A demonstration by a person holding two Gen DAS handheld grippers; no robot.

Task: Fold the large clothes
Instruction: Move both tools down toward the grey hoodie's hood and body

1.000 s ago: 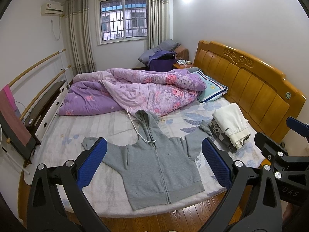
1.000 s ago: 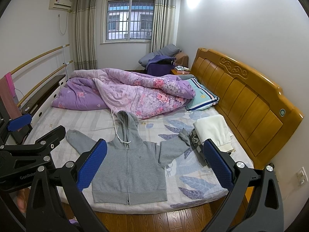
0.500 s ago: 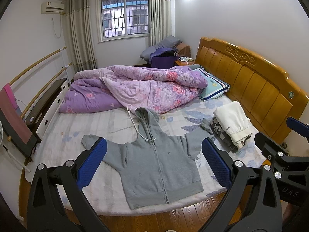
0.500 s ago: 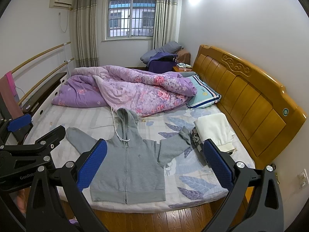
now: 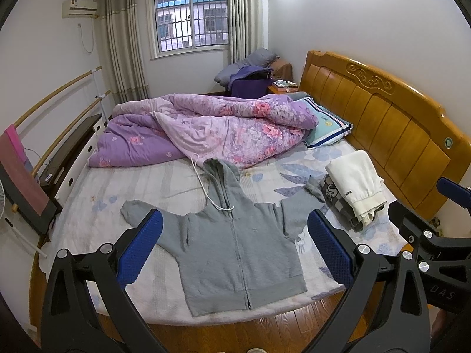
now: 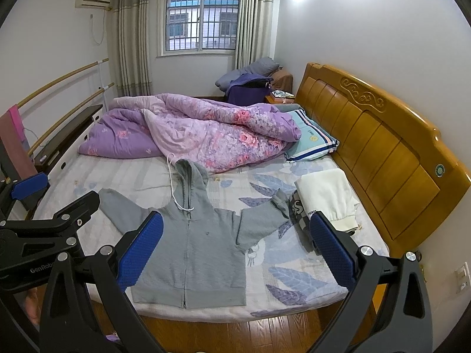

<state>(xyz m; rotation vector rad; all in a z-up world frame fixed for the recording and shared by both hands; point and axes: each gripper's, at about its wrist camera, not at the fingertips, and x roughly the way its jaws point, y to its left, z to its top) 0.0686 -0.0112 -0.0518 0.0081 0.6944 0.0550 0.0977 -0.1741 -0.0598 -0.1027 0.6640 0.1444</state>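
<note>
The left hand-held gripper (image 5: 235, 247) and right hand-held gripper (image 6: 236, 248) both hang released and empty above the foot of the bed (image 6: 294, 267), well clear of the cloth. Below them the grey zip hoodie (image 5: 235, 244) lies flat, face up, sleeves spread, hood toward the purple quilt (image 5: 223, 129). Folded garments (image 5: 356, 188) sit by the headboard (image 5: 391, 123). The hoodie's folding looks unstarted; every fold remains.

Both wrist views look from beyond the bed's (image 5: 88, 206) foot edge toward the window (image 6: 200, 20), sharing the whole bed, the left one nearer
</note>
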